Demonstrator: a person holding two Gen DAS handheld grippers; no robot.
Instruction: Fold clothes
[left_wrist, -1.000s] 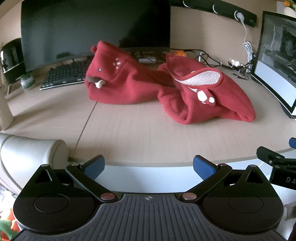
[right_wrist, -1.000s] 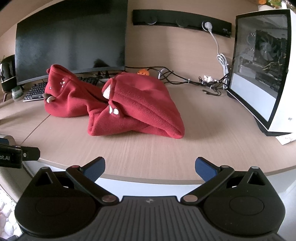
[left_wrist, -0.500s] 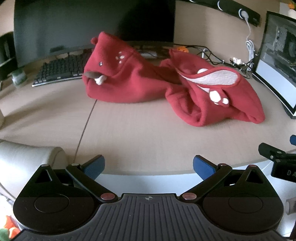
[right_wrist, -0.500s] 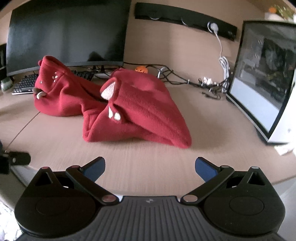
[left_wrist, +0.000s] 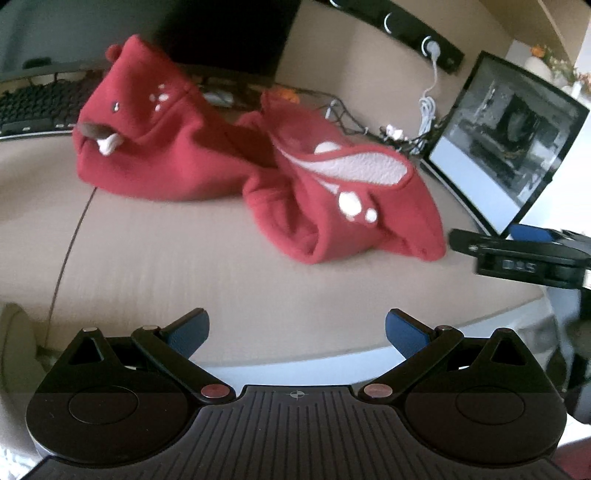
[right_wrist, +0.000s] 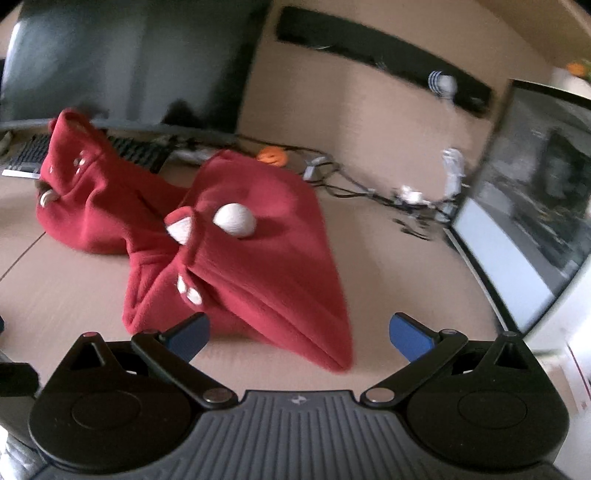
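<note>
Item: red fleece garment (left_wrist: 229, 162), crumpled in two mounds mid-counter (left_wrist: 166, 266), before the monitor (right_wrist: 122, 59) and keyboard (left_wrist: 33, 107).
Handling: judged soft, light, limp and bulky; best pinched at a hem or the near folded edge.
Left gripper (left_wrist: 293, 328): jaws apart, empty, short of the cloth.
Right gripper (right_wrist: 299, 332): jaws apart, empty, beside the near mound.

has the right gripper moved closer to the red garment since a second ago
Yes. The right hand-held gripper has advanced toward the red garment, whose near edge now lies between its open fingers.
</note>
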